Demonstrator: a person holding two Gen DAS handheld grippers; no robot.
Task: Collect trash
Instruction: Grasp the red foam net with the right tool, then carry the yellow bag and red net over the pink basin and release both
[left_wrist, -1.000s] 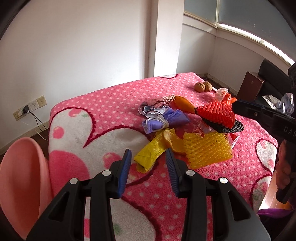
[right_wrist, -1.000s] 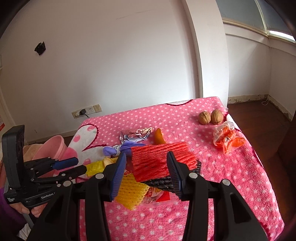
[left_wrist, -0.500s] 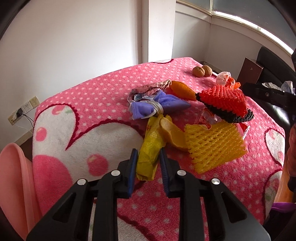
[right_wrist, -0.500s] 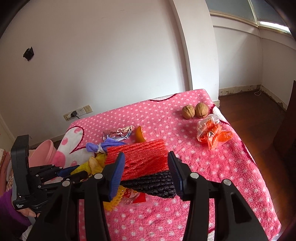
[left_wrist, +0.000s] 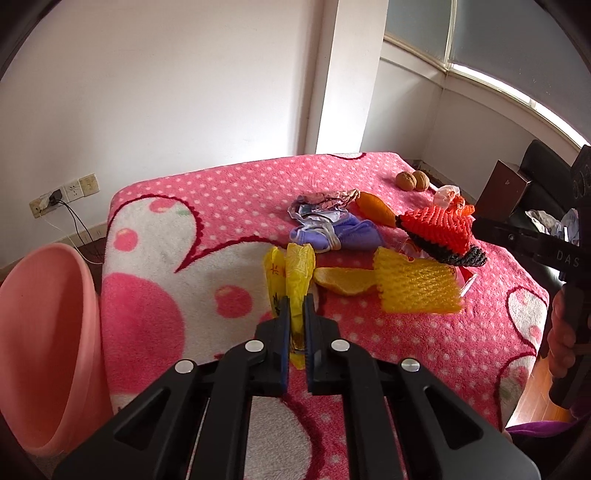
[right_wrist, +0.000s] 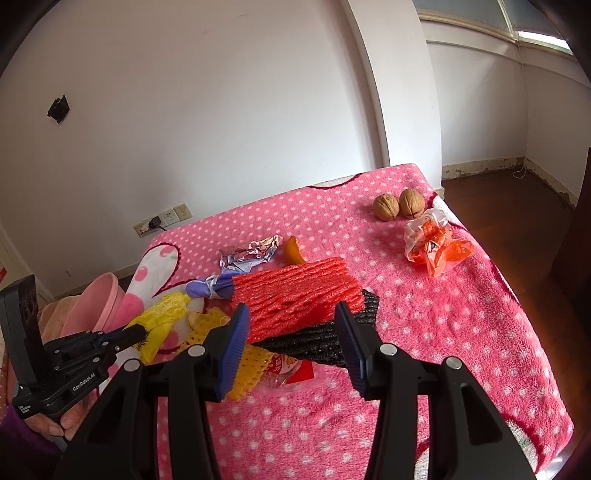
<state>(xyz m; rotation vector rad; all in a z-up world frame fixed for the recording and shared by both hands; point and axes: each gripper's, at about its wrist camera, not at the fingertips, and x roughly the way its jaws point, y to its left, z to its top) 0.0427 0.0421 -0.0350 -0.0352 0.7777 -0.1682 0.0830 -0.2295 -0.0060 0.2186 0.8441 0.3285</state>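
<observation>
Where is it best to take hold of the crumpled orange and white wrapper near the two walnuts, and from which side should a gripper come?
Probably from above, closing on the puffed white top of the orange and white wrapper. It lies alone on the pink blanket, apart from the walnuts, so either side is free. The loose crumpled film should squeeze easily; its flat orange tail looks harder to pinch.
</observation>
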